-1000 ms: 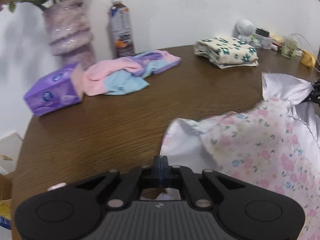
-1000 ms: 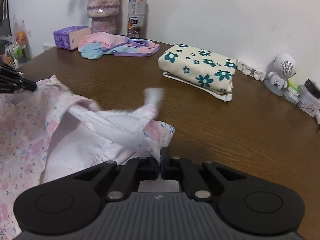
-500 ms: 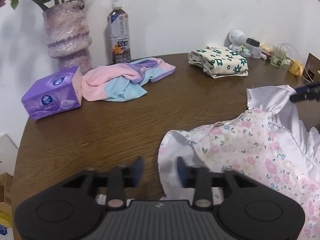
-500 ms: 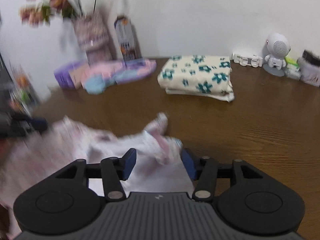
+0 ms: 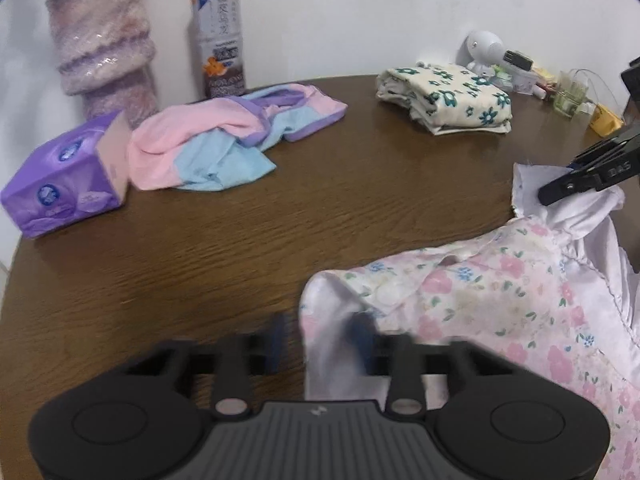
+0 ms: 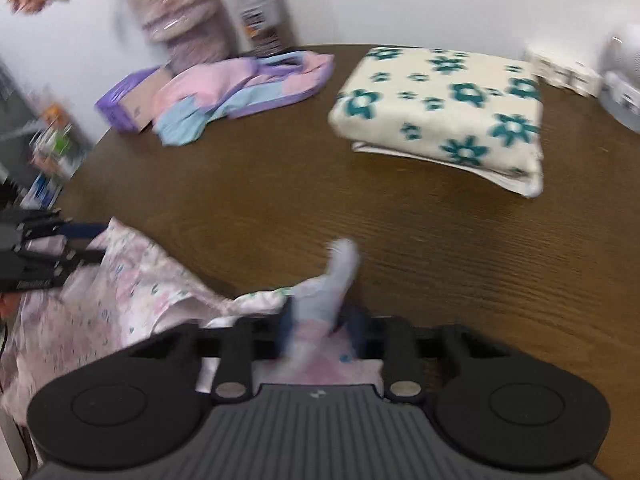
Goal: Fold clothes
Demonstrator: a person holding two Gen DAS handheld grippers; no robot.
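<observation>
Round dark wood-grain surface point(image 5: 280, 216) against a white wall point(image 5: 360, 8), bearing a purple ribbed vase point(image 5: 104, 52), tea bottle point(image 5: 219, 28), purple tissue pack point(image 5: 60, 176), crumpled pink-and-blue garment point(image 5: 216, 136), folded cream cloth with teal flowers point(image 6: 444, 104) and a small white robot figure point(image 5: 486, 50). Pink floral garment point(image 5: 500, 292) lies at the near edge. Left gripper point(image 5: 320, 340) and right gripper point(image 6: 320, 326) each have fingers parted, a fabric corner loose between them.

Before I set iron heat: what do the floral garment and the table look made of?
Floral garment: thin woven fabric, probably cotton or a blend, matte; it crumples softly and has gathered seams. Table: wood or wood veneer, dark brown, slight sheen, visible grain.
</observation>
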